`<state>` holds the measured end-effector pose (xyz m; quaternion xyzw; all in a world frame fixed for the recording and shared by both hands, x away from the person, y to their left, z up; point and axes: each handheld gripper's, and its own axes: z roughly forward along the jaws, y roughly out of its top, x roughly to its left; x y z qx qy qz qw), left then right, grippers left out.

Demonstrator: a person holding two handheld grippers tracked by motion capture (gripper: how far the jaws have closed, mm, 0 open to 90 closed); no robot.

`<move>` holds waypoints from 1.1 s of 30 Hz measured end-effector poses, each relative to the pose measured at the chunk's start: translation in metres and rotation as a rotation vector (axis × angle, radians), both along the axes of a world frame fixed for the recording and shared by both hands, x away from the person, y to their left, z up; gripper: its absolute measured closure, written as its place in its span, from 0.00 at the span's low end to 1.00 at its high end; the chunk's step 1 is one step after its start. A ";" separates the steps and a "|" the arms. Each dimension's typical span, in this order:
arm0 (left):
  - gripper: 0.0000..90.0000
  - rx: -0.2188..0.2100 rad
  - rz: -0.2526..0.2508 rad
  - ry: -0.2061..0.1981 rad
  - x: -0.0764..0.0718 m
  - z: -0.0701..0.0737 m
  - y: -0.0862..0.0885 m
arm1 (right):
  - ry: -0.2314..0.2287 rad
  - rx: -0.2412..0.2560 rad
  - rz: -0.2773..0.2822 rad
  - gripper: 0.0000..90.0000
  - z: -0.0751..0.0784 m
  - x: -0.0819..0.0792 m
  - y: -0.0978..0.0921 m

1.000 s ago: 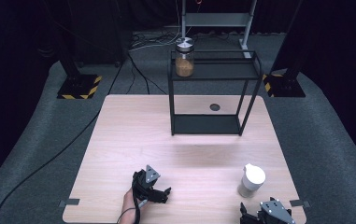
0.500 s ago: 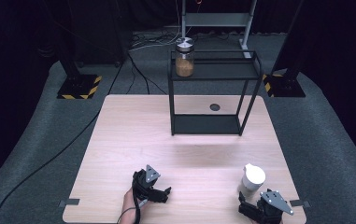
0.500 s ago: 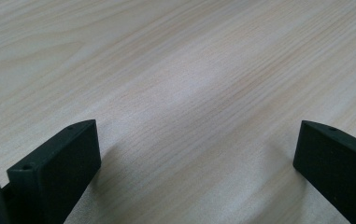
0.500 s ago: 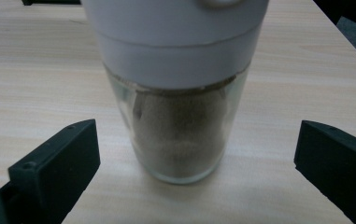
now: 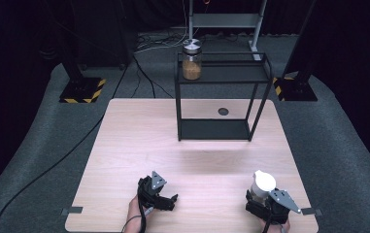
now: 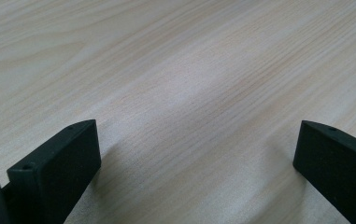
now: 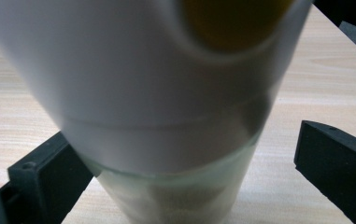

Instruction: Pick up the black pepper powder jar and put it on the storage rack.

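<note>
A white-topped bottle (image 5: 261, 183) stands near the table's front right corner. In the right gripper view the bottle (image 7: 166, 93) is very close, with a white upper part and clear glass below. My right gripper (image 5: 261, 200) is open and its jaws stand on either side of the bottle; the right jaw is clearly apart from it. My left gripper (image 5: 167, 200) rests low at the front of the table (image 5: 139, 145), held by a hand. In its own view the left gripper (image 6: 196, 135) is open over bare wood, with nothing between its jaws.
A black two-level wire shelf (image 5: 221, 92) stands at the back of the table. A glass jar with brown contents and a metal lid (image 5: 192, 60) sits on its top level. A small dark round hole (image 5: 223, 111) marks the tabletop behind the shelf.
My right gripper has moved forward from the table's front edge, so the white-topped bottle is now between its open jaws. The left gripper has stayed in place.
</note>
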<state>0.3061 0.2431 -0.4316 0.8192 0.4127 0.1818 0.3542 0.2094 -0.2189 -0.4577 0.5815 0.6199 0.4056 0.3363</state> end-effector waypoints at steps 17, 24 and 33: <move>0.00 -0.001 0.005 0.000 0.001 0.000 -0.001 | -0.066 -0.024 0.026 0.21 -0.008 0.004 0.000; 0.00 -0.001 0.005 0.000 0.001 0.000 -0.001 | -0.090 -0.039 0.037 0.33 -0.010 0.001 0.002; 0.00 -0.001 0.007 -0.001 0.001 0.000 -0.001 | -0.131 -0.015 0.044 0.33 -0.010 -0.007 -0.002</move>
